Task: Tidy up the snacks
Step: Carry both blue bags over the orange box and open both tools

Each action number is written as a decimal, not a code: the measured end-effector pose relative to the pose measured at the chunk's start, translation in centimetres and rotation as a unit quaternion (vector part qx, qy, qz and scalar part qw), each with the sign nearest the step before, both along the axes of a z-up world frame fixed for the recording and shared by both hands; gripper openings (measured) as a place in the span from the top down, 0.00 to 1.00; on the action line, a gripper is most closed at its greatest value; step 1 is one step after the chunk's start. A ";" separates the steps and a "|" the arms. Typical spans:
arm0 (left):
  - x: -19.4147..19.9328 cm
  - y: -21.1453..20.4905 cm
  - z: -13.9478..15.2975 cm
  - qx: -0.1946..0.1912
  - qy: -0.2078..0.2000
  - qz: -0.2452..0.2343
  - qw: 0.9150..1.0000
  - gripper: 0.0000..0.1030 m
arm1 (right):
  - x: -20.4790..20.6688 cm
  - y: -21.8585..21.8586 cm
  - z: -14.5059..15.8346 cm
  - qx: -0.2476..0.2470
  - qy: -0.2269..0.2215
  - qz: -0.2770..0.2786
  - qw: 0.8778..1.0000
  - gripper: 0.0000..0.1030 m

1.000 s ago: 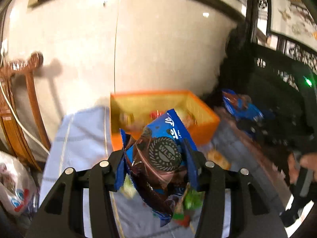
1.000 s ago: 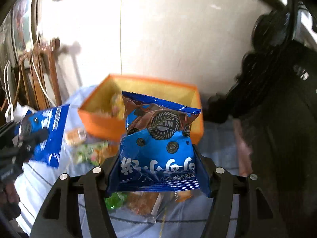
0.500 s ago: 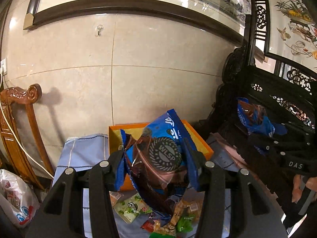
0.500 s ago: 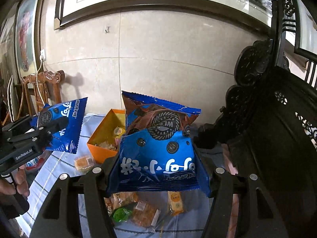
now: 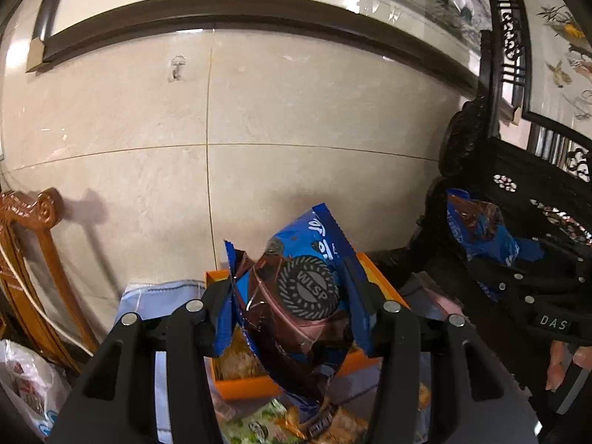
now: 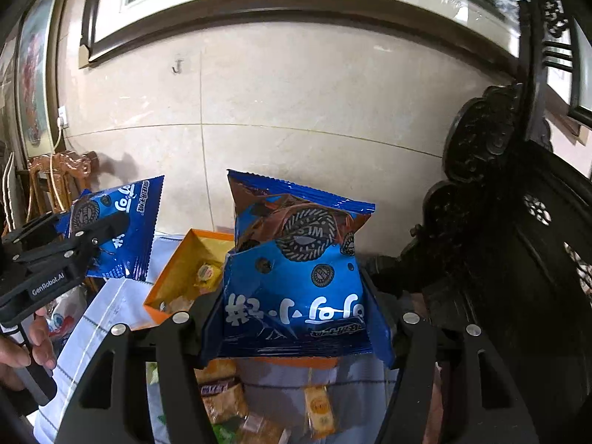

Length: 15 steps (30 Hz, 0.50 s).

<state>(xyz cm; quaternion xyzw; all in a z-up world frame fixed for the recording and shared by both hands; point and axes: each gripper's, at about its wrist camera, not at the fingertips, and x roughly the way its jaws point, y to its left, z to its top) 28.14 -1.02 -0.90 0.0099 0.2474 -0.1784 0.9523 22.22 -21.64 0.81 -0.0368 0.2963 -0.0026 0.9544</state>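
My left gripper (image 5: pixel 288 318) is shut on a blue cookie bag (image 5: pixel 296 292) and holds it in the air over the orange box (image 5: pixel 244 384). My right gripper (image 6: pixel 296 318) is shut on a second blue cookie bag (image 6: pixel 296 281), also held above the table. Each view shows the other gripper with its bag: the left one in the right wrist view (image 6: pixel 111 233), the right one in the left wrist view (image 5: pixel 477 233). The orange box (image 6: pixel 177 277) holds several small wrapped snacks. More loose snack packets (image 6: pixel 318 407) lie on the pale blue cloth (image 6: pixel 100 325) in front of it.
A tiled wall with a framed picture stands behind the table. A dark carved wooden chair (image 6: pixel 518 240) is at the right. A brown wooden chair (image 5: pixel 26 259) and a plastic bag (image 5: pixel 26 388) are at the left.
Both grippers have risen and tilted up with their bags; the box and loose snacks now sit lower in both views.
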 end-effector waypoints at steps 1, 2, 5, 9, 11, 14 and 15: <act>1.0 -0.3 -0.2 0.004 0.002 0.002 1.000 0.53 | 0.9 -0.1 -0.2 -0.001 0.004 0.000 1.000 0.38; 2.1 -0.6 -0.6 0.007 0.005 0.004 1.000 0.53 | 2.2 -0.1 -0.5 0.001 0.008 0.002 1.000 0.38; 5.6 -1.6 -2.3 0.021 0.030 0.008 0.999 0.43 | 6.5 -0.1 -2.4 0.003 0.045 0.023 0.999 0.33; 8.2 -1.4 -6.8 0.060 0.079 0.045 0.994 0.18 | 9.1 -1.3 -7.5 -0.037 0.115 0.001 0.993 0.29; 7.3 0.1 -8.5 0.050 0.093 0.041 0.994 0.18 | 7.8 -2.6 -9.4 -0.038 0.122 -0.007 0.992 0.26; 4.4 2.2 -10.8 0.047 0.103 0.021 0.993 0.18 | 5.2 -4.8 -13.3 -0.040 0.153 -0.029 0.987 0.22; 2.7 3.0 -12.1 0.049 0.112 0.009 0.992 0.18 | 4.3 -5.7 -15.0 -0.034 0.169 -0.038 0.984 0.22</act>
